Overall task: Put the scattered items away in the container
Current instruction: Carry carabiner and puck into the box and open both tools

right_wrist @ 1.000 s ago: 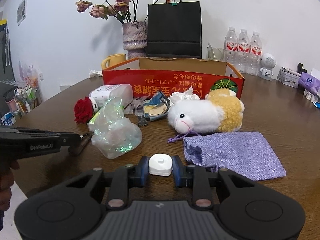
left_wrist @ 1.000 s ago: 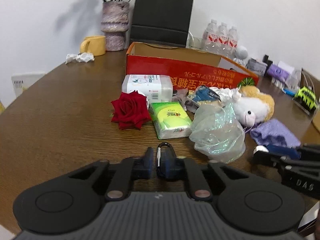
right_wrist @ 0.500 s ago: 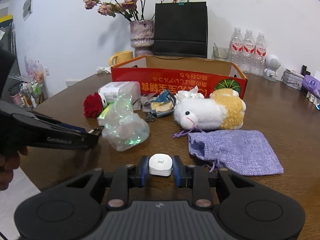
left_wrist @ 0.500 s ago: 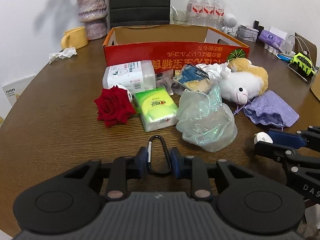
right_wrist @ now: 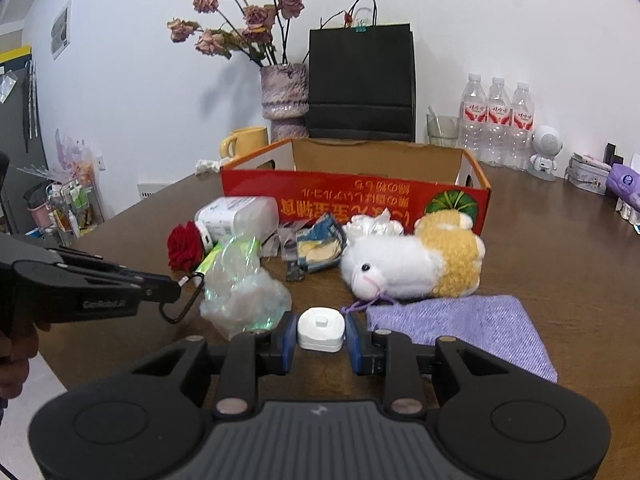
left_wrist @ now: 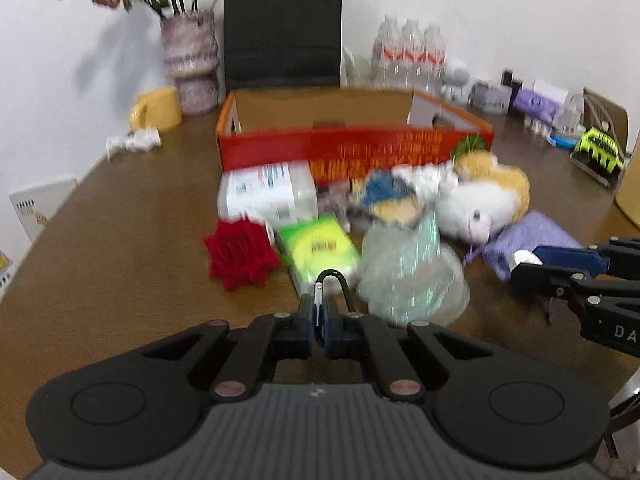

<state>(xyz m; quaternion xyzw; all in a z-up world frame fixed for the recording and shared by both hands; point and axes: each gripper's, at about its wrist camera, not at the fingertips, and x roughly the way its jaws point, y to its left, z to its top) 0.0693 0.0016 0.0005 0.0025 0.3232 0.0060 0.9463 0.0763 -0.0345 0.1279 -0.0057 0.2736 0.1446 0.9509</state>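
Left gripper (left_wrist: pixel 319 317): seen at lower centre of the left wrist view; its jaws have just been closing and are clenched on a black carabiner (left_wrist: pixel 335 286), whose loop sticks out past the fingertips, lifted off the table (left_wrist: pixel 100 248).
Right gripper (right_wrist: pixel 321 332): seen at lower centre of the right wrist view; a small white plastic piece (right_wrist: pixel 321 328) is grasped between the blue pads.
Container: an open red cardboard box (right_wrist: pixel 352 196) is placed in mid-frame.
Scattered items: a red rose (right_wrist: pixel 185 246), a white wipes pack (right_wrist: pixel 240 216), a green tissue pack (left_wrist: pixel 318 248), a crumpled clear bag (right_wrist: pixel 244 288), a plush toy (right_wrist: pixel 412 264) and a purple pouch (right_wrist: pixel 464 328) are spread in front of the box, none inside it.
Background: a vase of dried flowers (right_wrist: pixel 285 96), a black paper bag (right_wrist: pixel 362 84) and water bottles (right_wrist: pixel 496 116) are lined along the wall.
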